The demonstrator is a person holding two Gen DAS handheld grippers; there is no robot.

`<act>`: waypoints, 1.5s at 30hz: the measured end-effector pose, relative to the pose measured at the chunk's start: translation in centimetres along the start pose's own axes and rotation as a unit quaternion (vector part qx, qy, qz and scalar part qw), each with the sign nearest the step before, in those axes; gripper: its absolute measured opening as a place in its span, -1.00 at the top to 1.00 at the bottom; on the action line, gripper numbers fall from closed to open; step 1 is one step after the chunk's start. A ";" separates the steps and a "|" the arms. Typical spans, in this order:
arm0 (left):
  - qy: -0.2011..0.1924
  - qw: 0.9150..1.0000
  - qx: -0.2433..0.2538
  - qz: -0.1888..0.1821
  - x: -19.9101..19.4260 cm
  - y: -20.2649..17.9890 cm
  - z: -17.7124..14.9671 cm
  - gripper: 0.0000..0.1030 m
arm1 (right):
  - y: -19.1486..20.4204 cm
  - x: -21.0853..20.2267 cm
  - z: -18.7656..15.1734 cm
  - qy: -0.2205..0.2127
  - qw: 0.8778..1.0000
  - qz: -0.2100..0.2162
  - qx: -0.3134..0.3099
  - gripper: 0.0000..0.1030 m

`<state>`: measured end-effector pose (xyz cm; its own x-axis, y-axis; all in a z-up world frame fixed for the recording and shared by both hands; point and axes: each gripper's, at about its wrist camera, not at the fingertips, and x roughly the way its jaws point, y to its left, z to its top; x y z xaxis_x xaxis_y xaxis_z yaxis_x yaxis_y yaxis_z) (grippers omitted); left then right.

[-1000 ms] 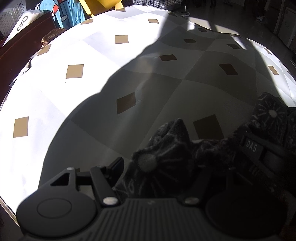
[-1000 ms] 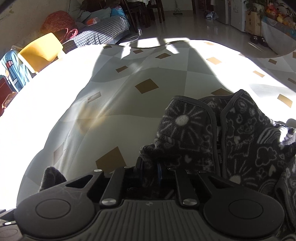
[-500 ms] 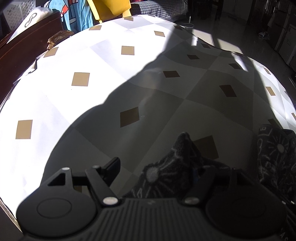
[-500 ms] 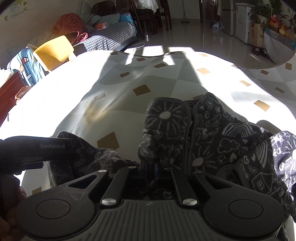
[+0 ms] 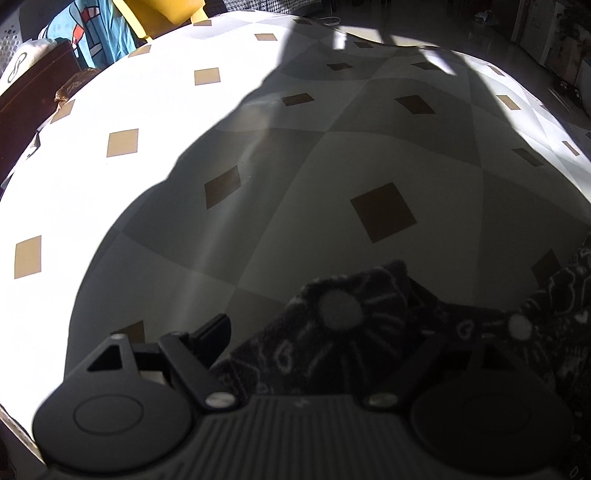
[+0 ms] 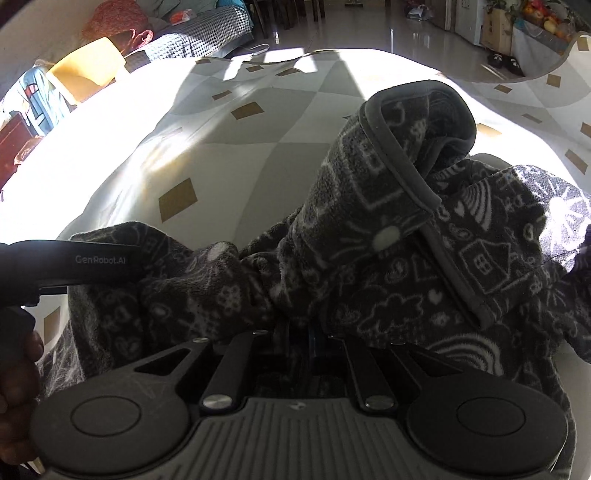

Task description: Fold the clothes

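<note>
left gripper [image 5: 325,354] — pinching fleece garment [image 6: 406,240] | right gripper [image 6: 299,332] — pinching it, raised since

A lived-in home. Ahead of the right gripper [image 6: 295,332], past the worktop [image 6: 221,155] in its diamond-patterned cloth, a houndstooth-covered sofa [image 6: 207,35] sits on glossy tiled floor [image 6: 369,29]. Slippers [image 6: 502,61] and a fruit-laden shelf [image 6: 543,26] lie far right; a yellow chair [image 6: 88,62] draped with clothing stands far left.
</note>
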<state>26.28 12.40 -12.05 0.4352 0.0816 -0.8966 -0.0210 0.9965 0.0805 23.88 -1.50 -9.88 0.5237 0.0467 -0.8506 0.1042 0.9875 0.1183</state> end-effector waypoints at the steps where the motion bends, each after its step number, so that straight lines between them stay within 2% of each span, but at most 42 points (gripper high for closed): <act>1: -0.001 1.000 -0.001 0.000 -0.2 0.1 0.0 -0.62 | -0.1 -0.3 0.0 0.000 1.000 -0.008 -0.002 0.71; 3: -0.001 1.000 -0.006 0.000 -0.4 0.3 0.2 -0.62 | -0.2 -0.9 0.0 0.001 1.000 -0.022 -0.006 0.64; 6: -0.003 1.000 -0.003 -0.001 -0.6 0.4 0.2 -0.62 | -0.6 -2.3 0.1 -0.004 1.000 -0.022 -0.006 0.63; 13: -0.011 1.000 0.014 0.005 -0.9 -0.2 -0.3 -0.62 | -0.8 -6.5 1.4 -0.093 0.995 -0.014 -0.028 0.57; 17: -0.017 1.000 0.022 0.008 -1.0 -0.6 -0.6 -0.62 | -0.5 -6.6 2.8 -0.124 0.992 0.006 -0.035 0.44; 23: -0.018 1.000 0.025 0.001 -1.2 -0.8 -0.8 -0.61 | 0.2 -3.5 3.4 -0.101 0.994 0.002 -0.044 0.35; 28: -0.017 1.000 0.022 -0.010 -1.4 -0.4 -0.7 -0.57 | 0.8 -0.9 3.9 -0.080 0.995 -0.002 -0.052 0.39; 31: -0.018 0.999 0.020 -0.022 -1.6 -0.1 -0.7 -0.47 | 0.5 0.5 3.9 -0.059 0.997 -0.024 -0.049 0.66; 33: -0.019 0.999 0.016 -0.026 -1.6 0.1 -0.5 -0.40 | -0.2 1.0 4.0 -0.048 0.998 -0.023 -0.033 0.74; 36: -0.020 0.999 0.010 -0.033 -1.6 0.5 -0.3 -0.12 | -0.7 0.4 4.6 -0.058 0.998 -0.008 -0.016 0.79; 38: -0.021 0.999 0.006 -0.037 -1.7 0.8 -0.1 0.15 | -0.7 -0.7 5.5 -0.085 0.996 0.007 -0.015 0.80; 40: -0.025 0.999 0.003 -0.028 -1.7 1.1 0.3 0.25 | -0.7 -1.4 6.2 -0.104 0.994 0.022 -0.006 0.81; 45: -0.039 0.999 -0.025 0.022 -1.9 2.7 1.7 0.30 | -0.9 -2.5 8.0 -0.134 0.989 0.059 0.029 0.81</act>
<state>26.92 14.91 -9.38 0.5018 0.1258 -0.8558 -0.0859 0.9917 0.0954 29.29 -3.69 -3.79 0.7396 0.1120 -0.6637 0.0726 0.9670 0.2441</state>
